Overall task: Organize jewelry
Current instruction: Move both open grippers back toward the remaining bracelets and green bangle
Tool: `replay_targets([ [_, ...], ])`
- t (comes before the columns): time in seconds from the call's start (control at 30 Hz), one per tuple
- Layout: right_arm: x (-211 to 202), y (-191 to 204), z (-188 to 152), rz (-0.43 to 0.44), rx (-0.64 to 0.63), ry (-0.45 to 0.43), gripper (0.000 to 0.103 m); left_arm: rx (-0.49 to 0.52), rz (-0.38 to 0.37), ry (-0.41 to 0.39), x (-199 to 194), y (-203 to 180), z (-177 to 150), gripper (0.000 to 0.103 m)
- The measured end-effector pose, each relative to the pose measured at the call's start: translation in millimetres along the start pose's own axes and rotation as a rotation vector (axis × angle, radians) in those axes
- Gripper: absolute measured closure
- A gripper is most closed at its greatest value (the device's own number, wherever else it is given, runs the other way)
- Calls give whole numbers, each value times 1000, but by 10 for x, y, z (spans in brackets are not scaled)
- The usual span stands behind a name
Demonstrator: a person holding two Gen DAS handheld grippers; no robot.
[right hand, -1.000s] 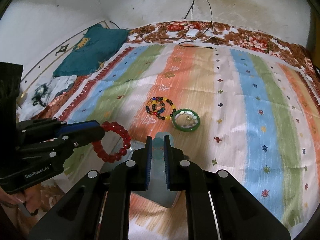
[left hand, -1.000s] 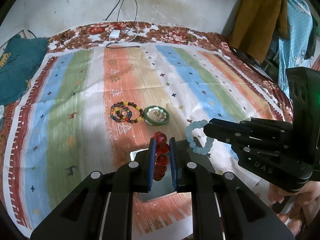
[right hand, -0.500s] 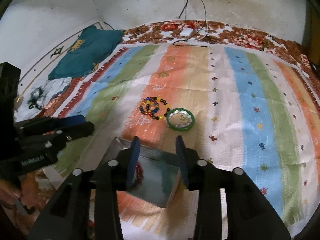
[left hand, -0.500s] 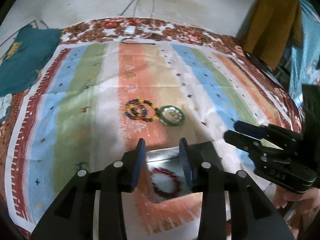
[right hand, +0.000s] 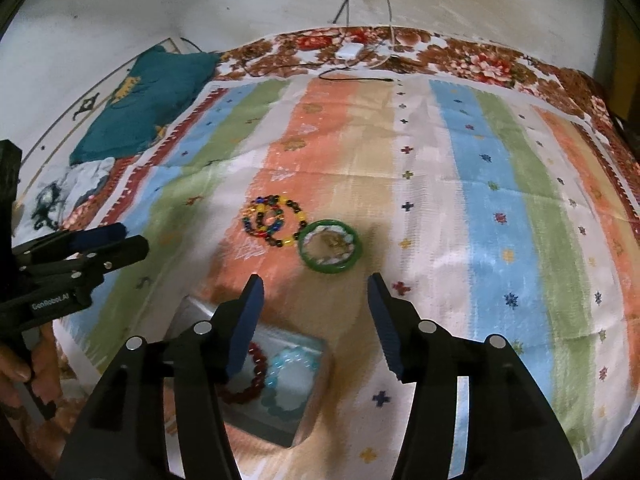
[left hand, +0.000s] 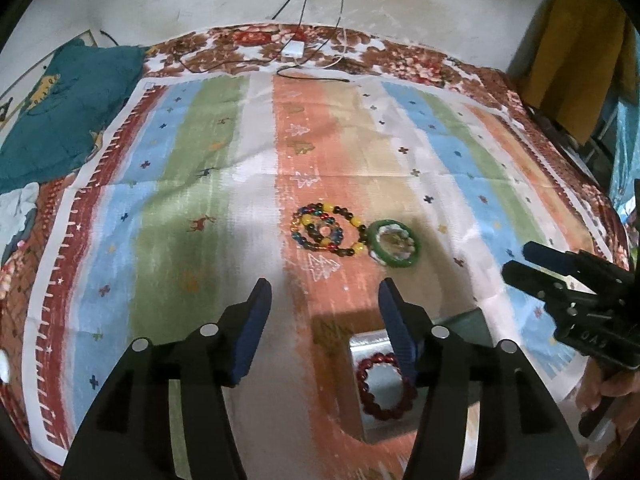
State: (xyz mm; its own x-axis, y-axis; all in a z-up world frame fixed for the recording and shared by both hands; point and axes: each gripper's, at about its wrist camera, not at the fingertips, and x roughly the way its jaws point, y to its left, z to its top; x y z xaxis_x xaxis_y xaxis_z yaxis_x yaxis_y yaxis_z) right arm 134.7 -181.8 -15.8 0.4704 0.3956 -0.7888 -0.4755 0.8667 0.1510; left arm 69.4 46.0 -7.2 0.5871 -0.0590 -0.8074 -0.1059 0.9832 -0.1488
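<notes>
A metal box [right hand: 308, 420] lies on the striped cloth near me; its wall also shows in the left wrist view [left hand: 366, 342]. In it lie a red bead bracelet [right hand: 256, 380], also in the left wrist view [left hand: 384, 384], and a pale blue bead bracelet [right hand: 290, 380]. Farther out lie multicoloured bead bracelets [left hand: 324, 230] [right hand: 274, 222] and a green bangle [left hand: 394, 244] [right hand: 330, 246]. My left gripper [left hand: 324, 320] is open and empty, above the box's left side. My right gripper [right hand: 314, 316] is open and empty, above the box's right side.
The striped cloth [left hand: 200, 184] covers a floral bed. A teal pillow [left hand: 68, 108] lies at the far left. A white charger with cables [left hand: 292, 49] lies at the far edge by the wall. Clothes [left hand: 576, 52] hang at the right.
Both grippers let go of their bracelets, red from the left and pale blue from the right, which now lie in the box. Both have opened wide and drawn back.
</notes>
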Motion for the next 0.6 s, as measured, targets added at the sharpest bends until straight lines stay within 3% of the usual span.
replay_targets([
  [0.6,383,-214,200,10,69,65,45,-24,30,48,438,184,267,38],
])
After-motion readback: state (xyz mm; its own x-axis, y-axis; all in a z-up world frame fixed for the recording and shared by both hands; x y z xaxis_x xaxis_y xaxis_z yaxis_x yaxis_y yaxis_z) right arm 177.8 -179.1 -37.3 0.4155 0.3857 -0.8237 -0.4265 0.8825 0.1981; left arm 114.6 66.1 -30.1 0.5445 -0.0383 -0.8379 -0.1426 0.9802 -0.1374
